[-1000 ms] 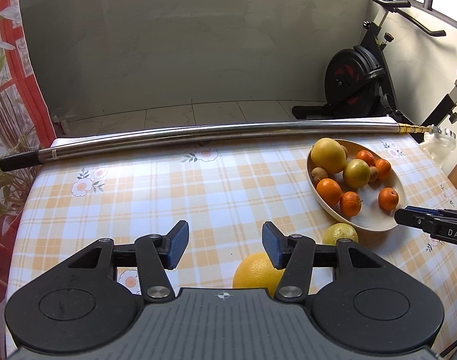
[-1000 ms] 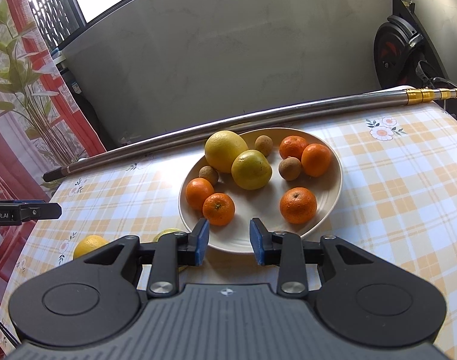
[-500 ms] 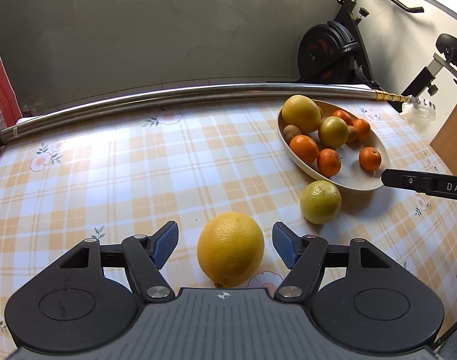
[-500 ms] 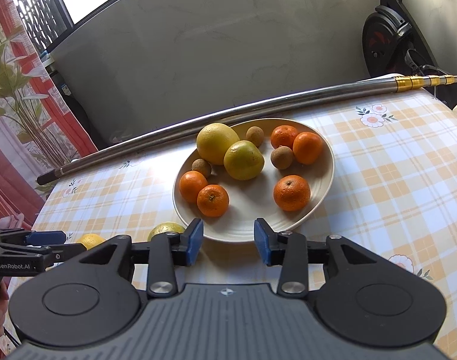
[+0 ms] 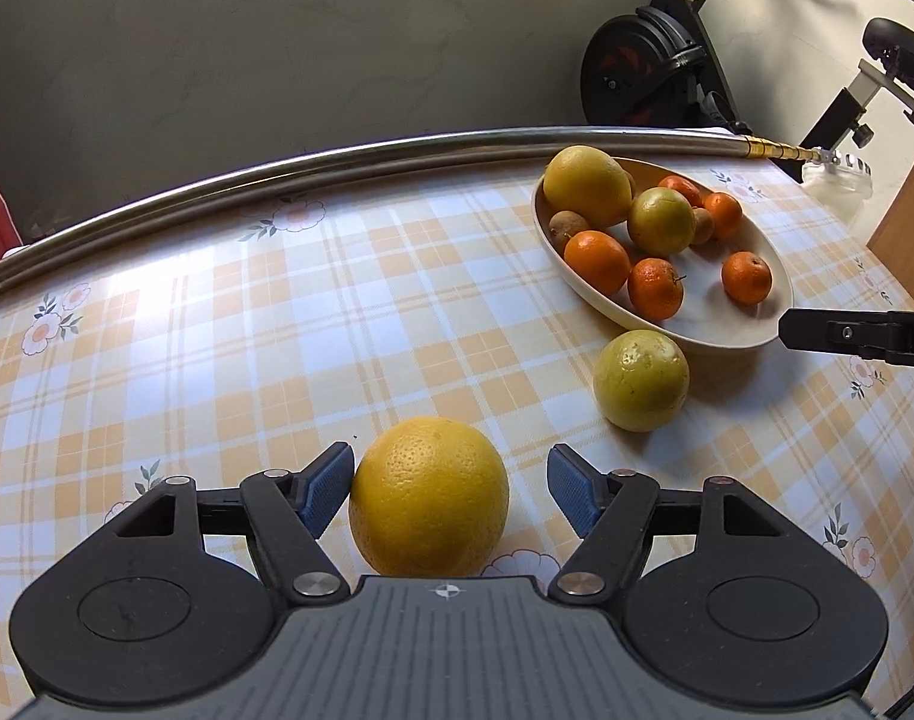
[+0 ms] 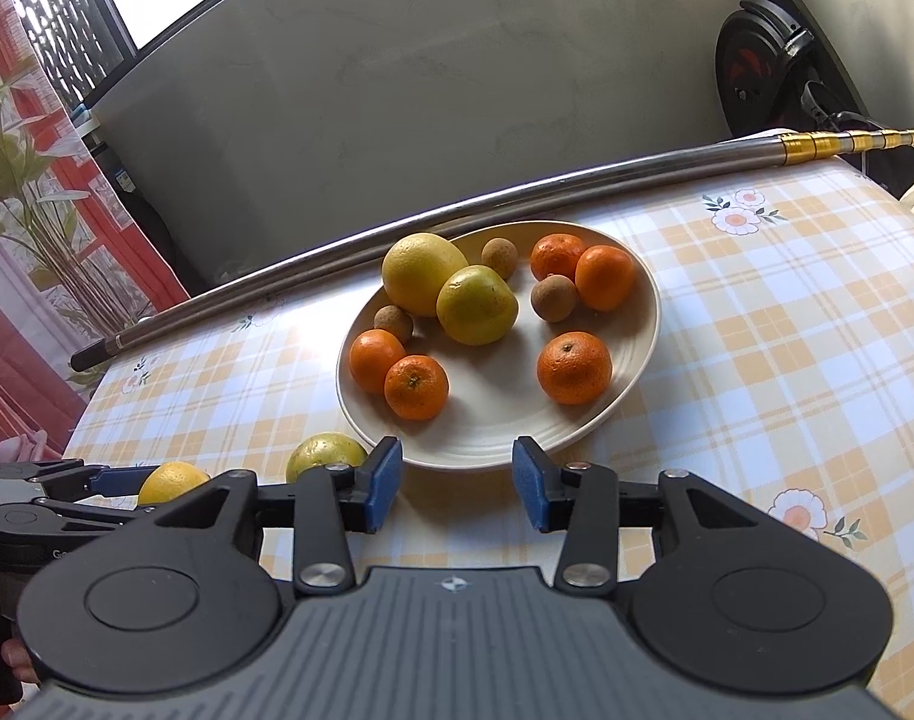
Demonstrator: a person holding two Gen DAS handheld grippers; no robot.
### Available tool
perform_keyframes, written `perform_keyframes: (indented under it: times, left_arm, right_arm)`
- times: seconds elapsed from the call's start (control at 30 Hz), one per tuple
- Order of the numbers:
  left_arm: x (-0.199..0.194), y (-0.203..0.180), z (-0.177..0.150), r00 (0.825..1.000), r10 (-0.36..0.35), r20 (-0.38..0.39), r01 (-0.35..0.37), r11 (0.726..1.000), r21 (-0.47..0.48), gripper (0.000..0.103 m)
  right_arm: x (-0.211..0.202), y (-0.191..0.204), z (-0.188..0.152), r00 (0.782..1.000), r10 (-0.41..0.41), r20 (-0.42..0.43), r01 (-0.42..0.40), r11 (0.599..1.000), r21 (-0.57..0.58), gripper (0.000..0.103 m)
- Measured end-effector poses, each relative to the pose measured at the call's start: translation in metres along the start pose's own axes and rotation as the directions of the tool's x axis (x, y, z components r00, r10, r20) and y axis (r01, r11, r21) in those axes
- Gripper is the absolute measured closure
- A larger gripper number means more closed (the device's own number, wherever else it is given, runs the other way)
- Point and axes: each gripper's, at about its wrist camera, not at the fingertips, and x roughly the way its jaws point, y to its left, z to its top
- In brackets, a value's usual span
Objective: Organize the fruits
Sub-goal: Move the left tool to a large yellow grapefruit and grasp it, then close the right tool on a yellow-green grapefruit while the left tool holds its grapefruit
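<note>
Between the blue pads of your left gripper (image 5: 448, 489) sits the big yellow citrus (image 5: 428, 497) on the checked tablecloth (image 5: 217, 330); the jaws have just been opening and now stand wide, the left pad (image 5: 325, 489) at the fruit's skin or just shy of it, the right one clearly apart, so nothing is gripped yet. The fruit is almost round, with no long axis to favour, so you can likely close straight across it as it lies. Ahead and to the right of that gripper, a greenish-yellow citrus (image 5: 642, 381) rests on the cloth just beside the near rim of the cream bowl (image 5: 577, 282), which holds the other citrus, the mandarins and the small brown fruits. Further right, your right gripper (image 6: 457, 480) hovers before the bowl's near edge, its jaws parted narrowly after opening a little, nothing between them. The bowl lies up and right of the left gripper, and that hand is plainly the nearer to the yellow fruit.
</note>
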Motion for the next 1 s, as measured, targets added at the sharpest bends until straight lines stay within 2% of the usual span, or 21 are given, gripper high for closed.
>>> perform_keyframes:
  times: [0.47,0.6,0.73,0.8,0.9,1.0]
  left_arm:
    - [0.008,0.002,-0.007,1.0,0.0,-0.021,0.0,1.0,0.016,0.031]
    - [0.005,0.008,-0.008,1.0,-0.004,-0.013,0.003,1.0,-0.015,0.044]
    - [0.002,0.014,-0.011,1.0,-0.024,-0.004,0.024,0.999,-0.023,0.044]
    - [0.0,0.015,-0.013,1.0,-0.007,-0.003,0.007,1.0,-0.025,0.044]
    - [-0.005,0.024,-0.017,1.0,0.022,-0.003,-0.022,0.995,-0.093,0.044]
    - [-0.009,0.038,-0.022,1.0,0.02,0.006,-0.019,0.982,-0.188,0.044]
  right_arm:
    - [0.003,0.002,-0.002,1.0,0.006,-0.015,-0.006,1.0,-0.003,0.059]
    - [0.003,0.004,-0.003,1.0,0.01,-0.02,-0.01,1.0,-0.006,0.058]
    - [0.004,0.005,-0.003,1.0,0.014,-0.026,-0.014,1.0,-0.009,0.059]
    - [0.005,0.007,-0.003,0.999,0.016,-0.029,-0.017,1.0,-0.011,0.059]
    - [0.006,0.009,-0.003,0.999,0.024,-0.036,-0.024,1.0,-0.015,0.058]
    - [0.01,0.013,-0.004,0.998,0.037,-0.052,-0.038,0.999,-0.015,0.058]
